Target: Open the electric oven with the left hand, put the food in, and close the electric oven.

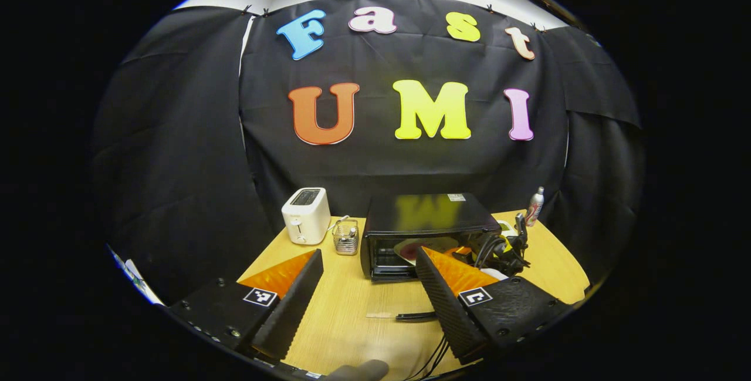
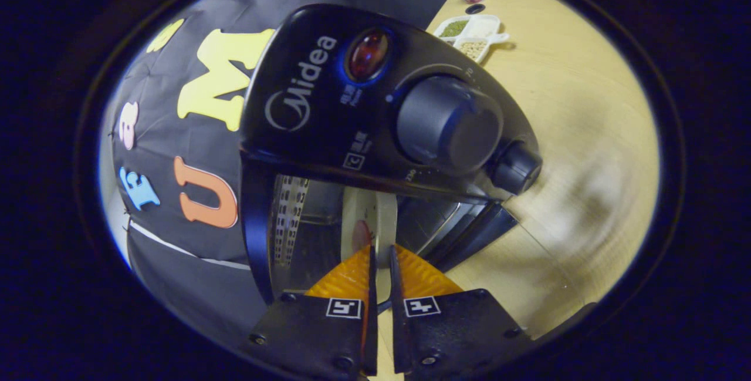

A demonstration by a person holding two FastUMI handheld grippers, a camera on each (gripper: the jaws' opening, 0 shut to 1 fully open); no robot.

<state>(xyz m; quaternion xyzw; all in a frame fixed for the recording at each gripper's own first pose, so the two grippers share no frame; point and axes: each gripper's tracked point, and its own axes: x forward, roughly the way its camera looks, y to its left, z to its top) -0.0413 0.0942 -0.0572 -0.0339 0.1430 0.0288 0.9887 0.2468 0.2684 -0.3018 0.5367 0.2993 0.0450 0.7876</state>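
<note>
Wood-grain tabletop (image 1: 352,322) lies beneath your left gripper (image 1: 369,263), whose fingers are spread wide and hold nothing, with a thin dark strip (image 1: 415,316) on the table between them. Your right gripper (image 2: 380,258), seen in its own view, is closed narrowly on the rim of a pale plate (image 2: 375,222) that it holds edge-on at the mouth of the electric oven (image 2: 364,111), whose door (image 2: 469,234) hangs open. Farther back in the left gripper view, a wire holder (image 1: 346,236) and a white toaster (image 1: 306,214) stand left of the oven, a can (image 1: 535,205) to its right.
</note>
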